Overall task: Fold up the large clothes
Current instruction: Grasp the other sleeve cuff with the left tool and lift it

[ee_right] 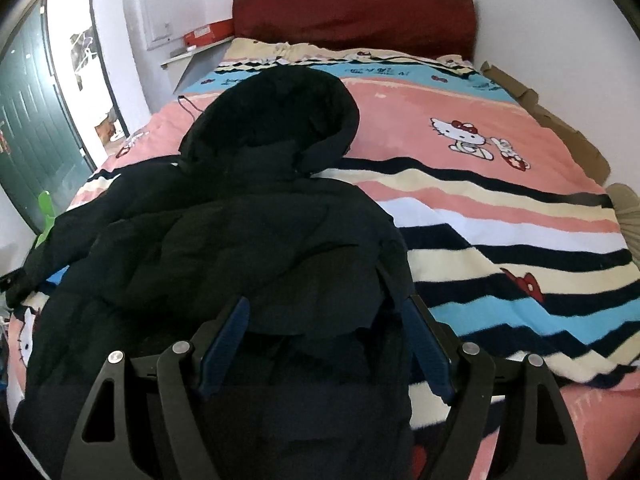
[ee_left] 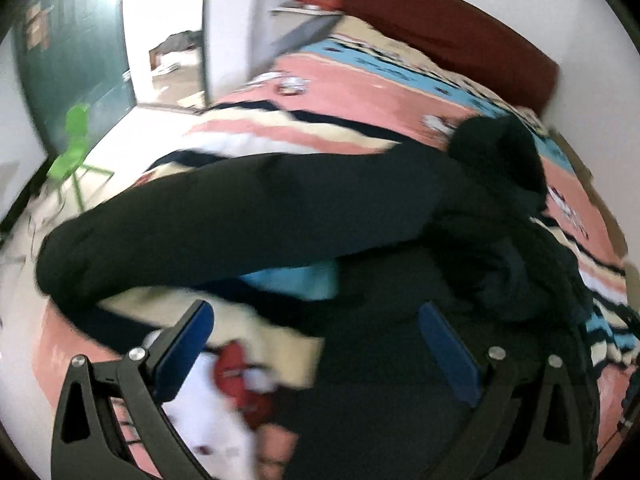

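Observation:
A large black padded hooded jacket [ee_right: 248, 240] lies on the bed, hood [ee_right: 276, 112] toward the headboard. In the left wrist view the jacket [ee_left: 380, 360] fills the lower right and one sleeve [ee_left: 200, 220] stretches out to the left. My left gripper [ee_left: 316, 312] is open just above the bed beside the jacket's edge, holding nothing. My right gripper [ee_right: 326, 312] is open over the jacket's folded right side, its blue pads [ee_right: 224, 340] spread wide and holding nothing.
The bed has a pink, blue and striped cartoon blanket [ee_right: 500, 216] and a red headboard [ee_right: 352, 12]. A green plastic chair [ee_left: 74, 148] stands on the floor to the left near a dark green door [ee_left: 68, 52]. Cardboard [ee_right: 560, 128] lines the bed's right side.

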